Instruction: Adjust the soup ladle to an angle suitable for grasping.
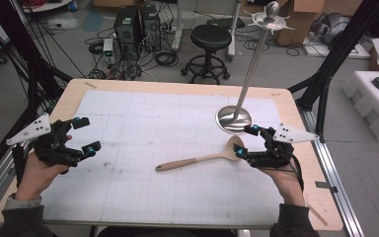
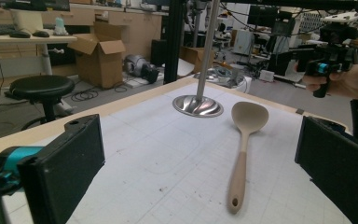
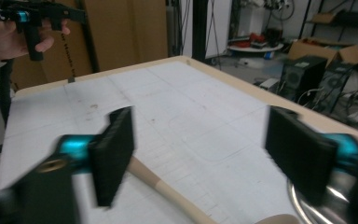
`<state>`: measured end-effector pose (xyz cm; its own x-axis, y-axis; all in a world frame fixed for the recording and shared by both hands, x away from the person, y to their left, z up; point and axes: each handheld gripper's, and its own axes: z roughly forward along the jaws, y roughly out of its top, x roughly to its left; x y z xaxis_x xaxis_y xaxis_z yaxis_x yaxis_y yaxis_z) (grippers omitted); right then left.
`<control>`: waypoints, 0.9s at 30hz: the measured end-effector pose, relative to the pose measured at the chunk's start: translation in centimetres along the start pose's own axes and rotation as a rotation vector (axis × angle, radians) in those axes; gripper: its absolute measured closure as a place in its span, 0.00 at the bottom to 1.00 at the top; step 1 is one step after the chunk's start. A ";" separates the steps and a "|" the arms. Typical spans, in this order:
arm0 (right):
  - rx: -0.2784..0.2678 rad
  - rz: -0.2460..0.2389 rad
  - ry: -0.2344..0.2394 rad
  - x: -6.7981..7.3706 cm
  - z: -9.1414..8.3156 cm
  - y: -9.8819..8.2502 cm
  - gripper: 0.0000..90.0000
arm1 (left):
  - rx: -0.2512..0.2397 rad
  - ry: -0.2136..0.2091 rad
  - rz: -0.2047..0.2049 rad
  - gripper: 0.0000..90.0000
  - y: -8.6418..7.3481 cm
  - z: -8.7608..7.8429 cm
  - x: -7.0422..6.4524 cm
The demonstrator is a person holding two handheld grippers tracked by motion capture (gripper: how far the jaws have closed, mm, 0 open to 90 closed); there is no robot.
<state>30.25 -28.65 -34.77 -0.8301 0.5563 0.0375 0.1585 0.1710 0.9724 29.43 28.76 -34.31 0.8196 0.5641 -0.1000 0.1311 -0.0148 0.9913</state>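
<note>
A beige spoon [image 1: 202,159] lies on the white mat [image 1: 143,133], bowl to the right and handle pointing left. Just behind the bowl stands a metal stand [image 1: 234,119] with a round base and a tall pole. My right gripper [image 1: 245,141] hovers at the spoon's bowl, jaws open to either side and not touching it. In the right gripper view the gripper [image 3: 207,156] has the spoon's handle [image 3: 168,193] running beneath the gap. My left gripper [image 1: 86,136] is open and empty over the mat's left edge. From the left gripper view [image 2: 200,170] the spoon [image 2: 244,140] lies ahead.
The wooden table's rim [image 1: 177,86] frames the mat. On the floor beyond are a black stool [image 1: 209,37], computer towers [image 1: 135,24] with cables, and cardboard boxes [image 1: 301,19]. Black frame posts [image 1: 325,74] rise at the right, white foam [image 1: 375,103] beside them.
</note>
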 end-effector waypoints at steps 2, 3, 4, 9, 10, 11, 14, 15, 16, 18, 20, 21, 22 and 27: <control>0.003 0.000 -0.002 0.0 0.2 -0.1 0.43 | 0.001 0.001 -0.001 0.02 0.0 0.0 0.0; 0.006 0.001 -0.004 0.0 0.4 -0.2 0.50 | 0.001 0.001 -0.002 0.02 0.0 0.0 0.0; 0.033 0.012 -0.012 -0.1 0.8 -0.3 0.63 | 0.003 0.003 -0.001 0.02 0.0 0.0 0.0; 0.070 0.018 0.004 -0.4 1.9 -0.8 0.93 | -0.013 0.011 0.008 0.02 0.1 -0.3 -0.1; 0.070 0.018 0.004 -0.4 1.9 -0.8 0.93 | -0.011 0.012 0.009 0.02 0.1 -0.4 -0.1; 0.072 0.018 0.009 -0.4 2.2 -0.9 0.98 | -0.014 0.014 0.005 0.02 0.0 -0.4 -0.1; 0.092 0.018 0.041 -0.6 3.0 -1.2 1.00 | -0.015 0.019 -0.003 0.02 -0.1 -0.6 -0.1; 0.102 0.011 0.045 -0.6 3.4 -1.2 1.00 | -0.012 0.021 -0.004 0.02 -0.1 -0.6 0.0; 0.113 0.004 0.045 -0.5 3.7 -1.3 1.00 | -0.012 0.022 -0.008 0.02 -0.2 -0.6 0.0; 0.137 0.013 0.058 -0.7 4.5 -1.5 1.00 | -0.008 0.022 -0.009 0.02 -0.3 -0.7 0.0; 0.168 0.021 0.068 -0.8 5.3 -1.8 1.00 | -0.005 0.024 -0.009 0.02 -0.3 -0.7 0.0; 0.184 0.025 0.070 -0.9 5.7 -2.0 1.00 | -0.006 0.023 -0.010 0.02 -0.4 -0.7 0.0; 0.207 0.031 0.072 -1.0 6.0 -2.2 1.00 | -0.006 0.024 -0.012 0.02 -0.4 -0.7 0.0; 0.279 0.024 0.072 -1.4 7.8 -3.3 1.00 | -0.001 0.027 -0.015 0.02 -0.6 -0.8 0.1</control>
<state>35.03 -23.63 -39.80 -0.8586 0.5053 0.0862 0.3114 0.3807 0.8707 28.98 29.48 -34.80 0.8021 0.5865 -0.1128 0.1432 -0.0054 0.9897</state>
